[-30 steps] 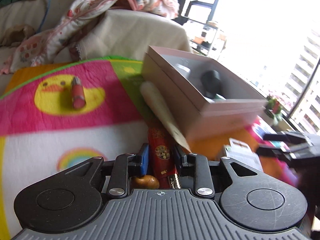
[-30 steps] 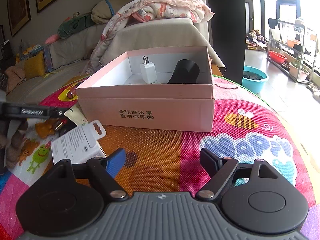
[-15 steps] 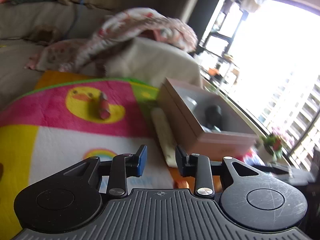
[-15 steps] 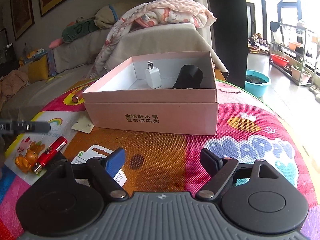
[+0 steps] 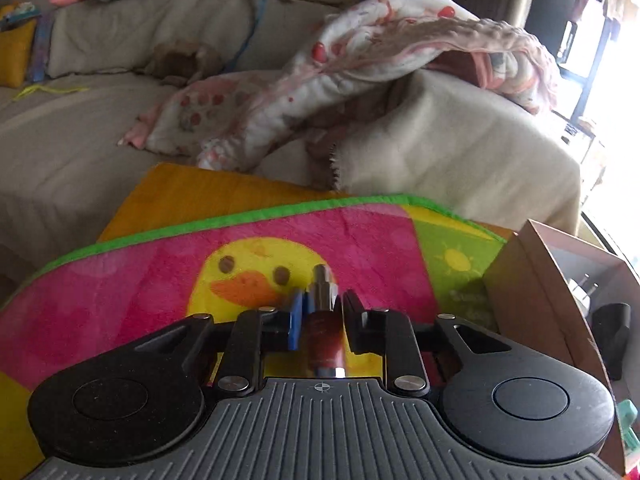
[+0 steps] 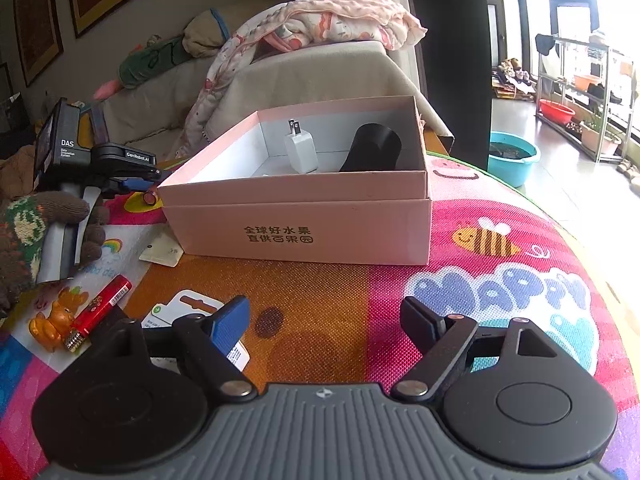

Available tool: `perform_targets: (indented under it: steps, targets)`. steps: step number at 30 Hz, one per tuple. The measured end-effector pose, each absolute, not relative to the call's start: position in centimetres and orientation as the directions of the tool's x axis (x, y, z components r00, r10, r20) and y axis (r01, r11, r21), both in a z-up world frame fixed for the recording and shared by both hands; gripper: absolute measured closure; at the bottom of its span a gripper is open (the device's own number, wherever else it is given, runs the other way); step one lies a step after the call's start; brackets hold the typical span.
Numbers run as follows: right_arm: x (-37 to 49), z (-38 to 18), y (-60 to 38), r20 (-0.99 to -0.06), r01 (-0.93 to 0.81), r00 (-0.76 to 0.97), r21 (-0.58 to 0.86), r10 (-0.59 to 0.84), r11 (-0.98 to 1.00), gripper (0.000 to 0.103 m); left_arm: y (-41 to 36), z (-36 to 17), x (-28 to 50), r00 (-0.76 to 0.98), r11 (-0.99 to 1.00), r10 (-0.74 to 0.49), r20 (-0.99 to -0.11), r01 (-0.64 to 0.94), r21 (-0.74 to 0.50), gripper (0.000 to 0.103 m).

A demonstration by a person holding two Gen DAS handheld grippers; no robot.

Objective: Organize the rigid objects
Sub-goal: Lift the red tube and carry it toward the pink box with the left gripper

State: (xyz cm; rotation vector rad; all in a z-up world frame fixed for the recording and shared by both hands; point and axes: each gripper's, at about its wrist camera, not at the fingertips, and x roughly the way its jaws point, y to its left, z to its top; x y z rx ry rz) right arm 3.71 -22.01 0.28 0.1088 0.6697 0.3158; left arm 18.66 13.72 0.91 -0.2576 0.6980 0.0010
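Note:
A small red tube with a metal tip lies on the yellow duck picture of the mat. My left gripper has its jaws closing tight on the tube, one pad pressing each side. In the right wrist view the left gripper shows at the left beside the pink box, held by a gloved hand. The box holds a white charger and a black cylinder. My right gripper stands open over the orange part of the mat, with nothing between its fingers.
A red lighter and a golden figurine lie at the front left. A white card package and a white tag are near them. A sofa with a blanket stands behind the mat's green edge.
My left gripper left the red lighter and figurine, swung over to the duck picture and shut on the red tube there. The right gripper stayed where it was.

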Motion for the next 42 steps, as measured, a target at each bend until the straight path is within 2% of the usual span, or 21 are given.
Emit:
perform_targets:
  steps: [5,9,15,20,24,28,31,33,36,38,42]
  targets:
    - [3.8,0.3,-22.1,-0.595,-0.252,0.734,0.210,0.328,0.945,0.020,12.0,0.6,19.3,0.714,0.926,-0.303,-0.631,0.063,-0.373,0.079]
    - [3.8,0.2,-22.1,-0.596,-0.251,0.733,0.210,0.328,0.945,0.020,10.8,0.2,20.7,0.673,0.882,-0.395,-0.626,0.088,-0.463,0.079]
    - [3.9,0.2,-22.1,-0.596,-0.251,0.732,0.213,0.330,0.944,0.020,7.8,0.9,22.8,0.629,0.921,-0.378,-0.680,0.180,-0.345,0.079]
    - [3.8,0.2,-22.1,-0.592,-0.252,0.734,0.219,0.334,0.943,0.020,6.8,1.1,19.9,0.597,0.911,-0.403,-0.694,0.331,-0.245,0.079]
    - [3.5,0.3,-22.2,-0.576,-0.277,0.735,0.226,0.357,0.934,0.020,7.3,0.9,15.2,0.590,0.895,-0.437,-0.679,0.363,-0.261,0.079]
    - [2.1,1.3,-22.2,-0.510,-0.365,0.741,0.239,0.436,0.900,0.020,8.1,0.5,10.5,0.568,0.864,-0.500,-0.654,0.383,-0.327,0.079]
    - [1.5,1.7,-21.2,-0.522,-0.440,0.645,0.344,0.558,0.830,0.019,8.5,0.5,7.7,0.559,0.850,-0.527,-0.641,0.367,-0.378,0.079]
    - [0.9,1.6,-19.5,-0.540,-0.499,0.575,0.363,0.614,0.787,0.019,8.8,0.8,6.5,0.565,0.855,-0.518,-0.642,0.354,-0.378,0.078]
    - [-0.2,1.5,-16.5,-0.605,-0.537,0.599,0.184,0.525,0.824,0.017,9.3,1.6,4.9,0.582,0.864,-0.503,-0.639,0.348,-0.364,0.078]
    - [-0.8,1.9,-16.3,-0.588,-0.537,0.647,0.099,0.485,0.838,0.013,10.0,2.4,3.4,0.602,0.862,-0.508,-0.616,0.346,-0.371,0.078]
    - [-0.2,2.3,-17.5,-0.565,-0.375,0.773,-0.043,0.287,0.926,0.013,12.2,3.9,0.6,0.673,0.873,-0.479,-0.564,0.296,-0.388,0.078]
